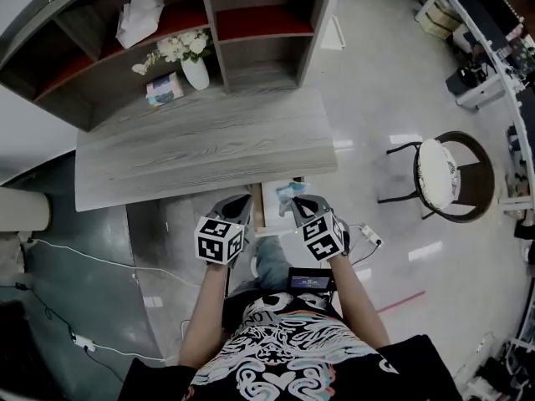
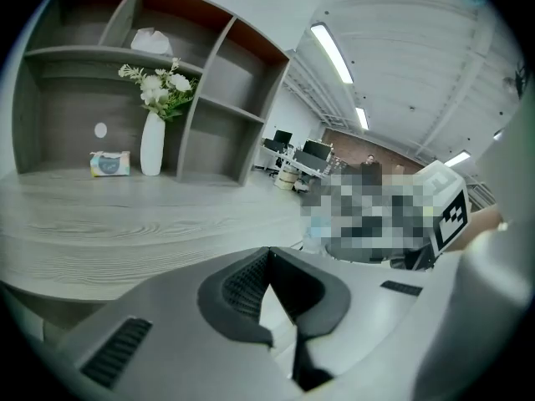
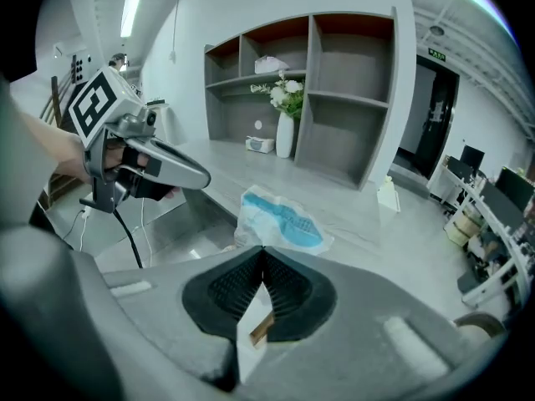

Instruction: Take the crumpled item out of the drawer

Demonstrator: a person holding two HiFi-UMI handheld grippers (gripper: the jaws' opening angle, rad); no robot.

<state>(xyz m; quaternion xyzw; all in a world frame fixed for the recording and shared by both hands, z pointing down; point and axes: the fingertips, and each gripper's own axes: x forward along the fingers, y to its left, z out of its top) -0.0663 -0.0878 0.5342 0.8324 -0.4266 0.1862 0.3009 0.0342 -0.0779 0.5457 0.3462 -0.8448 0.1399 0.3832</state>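
**Head view.** Your left gripper [image 1: 242, 200] and right gripper [image 1: 298, 204] sit side by side just under the front edge of the desk [image 1: 201, 149], a grey slab with long wood grain. Between them the drawer [image 1: 258, 208] stands pulled out, its brown side rail showing. The bag [image 1: 287, 190], a crumpled pale film with blue marks, sits at the right gripper's tips, over the drawer.

**Left gripper view.** Your jaws are pressed tip to tip, with nothing between the ribbed dark pads. Beyond them lie the desk top, a slim white vase [image 2: 151, 144] of pale flowers and the boxy open shelf [image 2: 213, 98].

**Right gripper view.** Your jaws are clenched on the bag's lower edge (the pinched fold itself is hidden behind the tips). The wrinkled film fans out above them, in front of the desk's edge.
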